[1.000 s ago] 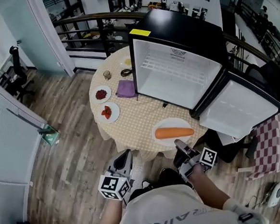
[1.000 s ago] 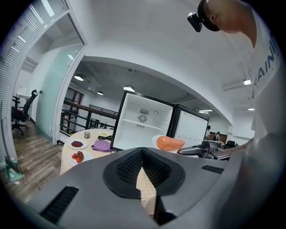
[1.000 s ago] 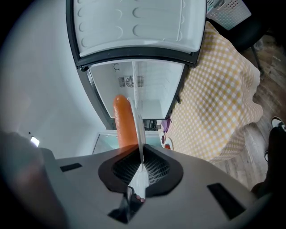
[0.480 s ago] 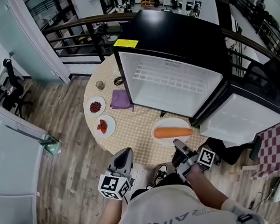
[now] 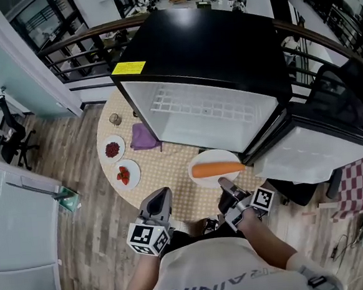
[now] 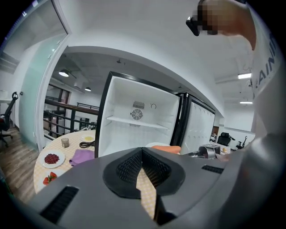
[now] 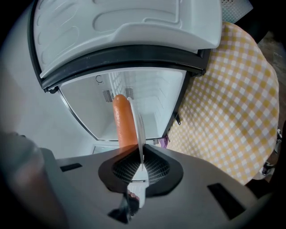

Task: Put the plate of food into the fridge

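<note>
White plate [image 5: 209, 157] with one long orange carrot [image 5: 218, 169] lying across it, pinched at its near rim between the jaws of the right gripper [image 5: 224, 186], both pads clamped tight on the thin edge. Sits over the near right part of the round counter [image 5: 172, 181], covered in a yellow checked cloth, just in front of the open mouth of the fridge [image 5: 205, 52]; contact between plate and cloth not discernible. From the right gripper view, plate seen edge-on with the carrot alongside it, aimed at the fridge's white interior. Black fridge standing on the counter, white inside, with a wire shelf [image 5: 203, 108] near the back, a yellow label [image 5: 128, 68] on its top front corner, and its door [image 5: 314, 156] swung wide open to the right. Left gripper [image 5: 158, 204] low at the counter's near edge, well apart from the plate, pointing toward the fridge, jaws together with nothing held. To the left of the fridge, a purple cloth [image 5: 142, 137], a small glass [image 5: 115, 119], a dish of red berries [image 5: 112, 149] and a dish of cut red fruit [image 5: 124, 174]. Wooden floor [image 5: 92, 204] around the counter, a dark railing [image 5: 73, 40] beyond.
</note>
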`<state>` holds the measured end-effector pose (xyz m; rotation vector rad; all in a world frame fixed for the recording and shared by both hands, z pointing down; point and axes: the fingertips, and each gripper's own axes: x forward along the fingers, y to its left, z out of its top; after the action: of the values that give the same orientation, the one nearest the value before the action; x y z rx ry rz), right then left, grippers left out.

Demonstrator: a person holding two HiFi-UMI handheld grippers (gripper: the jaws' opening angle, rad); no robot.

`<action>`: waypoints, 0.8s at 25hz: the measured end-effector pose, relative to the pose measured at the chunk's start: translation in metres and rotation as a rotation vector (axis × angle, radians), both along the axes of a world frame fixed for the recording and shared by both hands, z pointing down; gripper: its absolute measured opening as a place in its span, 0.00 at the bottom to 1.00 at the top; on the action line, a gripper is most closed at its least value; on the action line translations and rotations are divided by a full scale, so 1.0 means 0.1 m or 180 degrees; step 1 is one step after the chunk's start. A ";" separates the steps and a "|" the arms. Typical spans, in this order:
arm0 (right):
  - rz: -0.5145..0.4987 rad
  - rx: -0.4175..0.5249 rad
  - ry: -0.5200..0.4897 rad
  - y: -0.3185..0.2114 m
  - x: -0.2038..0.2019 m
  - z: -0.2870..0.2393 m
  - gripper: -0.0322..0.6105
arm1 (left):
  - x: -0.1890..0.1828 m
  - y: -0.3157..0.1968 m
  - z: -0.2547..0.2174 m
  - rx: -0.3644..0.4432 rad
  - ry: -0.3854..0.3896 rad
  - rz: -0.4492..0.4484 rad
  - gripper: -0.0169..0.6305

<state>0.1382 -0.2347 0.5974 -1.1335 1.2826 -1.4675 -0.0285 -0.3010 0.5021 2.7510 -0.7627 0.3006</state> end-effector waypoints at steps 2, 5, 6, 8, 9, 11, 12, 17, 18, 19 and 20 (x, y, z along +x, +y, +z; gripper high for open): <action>0.0055 -0.0047 -0.0036 -0.03 0.01 0.04 0.11 | 0.04 -0.04 0.01 -0.0005 0.0011 0.0030 0.04; 0.0171 -0.0128 -0.0078 -0.13 0.04 0.09 0.11 | 0.05 -0.12 0.01 -0.0030 0.0053 0.0041 0.04; 0.0209 -0.0149 -0.0069 -0.18 0.06 0.10 0.11 | 0.04 -0.14 0.01 -0.0036 0.0064 0.0048 0.04; 0.0300 -0.0196 -0.0033 -0.28 0.10 0.13 0.11 | 0.02 -0.20 -0.01 -0.0057 0.0092 0.0058 0.04; 0.0355 -0.0217 -0.0018 -0.33 0.12 0.15 0.11 | 0.01 -0.23 -0.02 -0.0064 0.0105 0.0063 0.04; 0.0467 -0.0259 -0.0006 -0.45 0.15 0.19 0.11 | -0.01 -0.30 -0.05 -0.0047 0.0112 0.0090 0.04; 0.0515 -0.0288 0.0001 -0.51 0.16 0.22 0.11 | -0.02 -0.33 -0.07 -0.0033 0.0108 0.0112 0.04; 0.0684 -0.0368 0.0042 -0.84 0.23 0.29 0.11 | -0.09 -0.41 -0.05 -0.0024 0.0071 0.0201 0.04; 0.0716 -0.0371 0.0035 -0.91 0.24 0.30 0.11 | -0.12 -0.42 -0.04 -0.0039 0.0059 0.0198 0.04; 0.0747 -0.0376 0.0033 -0.98 0.26 0.32 0.11 | -0.16 -0.43 -0.02 -0.0056 0.0049 0.0191 0.04; 0.0779 -0.0388 0.0043 -1.05 0.29 0.34 0.11 | -0.19 -0.44 0.00 -0.0075 0.0041 0.0183 0.04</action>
<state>0.1676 -0.3393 0.6316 -1.3323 1.0332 -1.3704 -0.0472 -0.3454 0.5023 2.7536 -0.6732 0.3014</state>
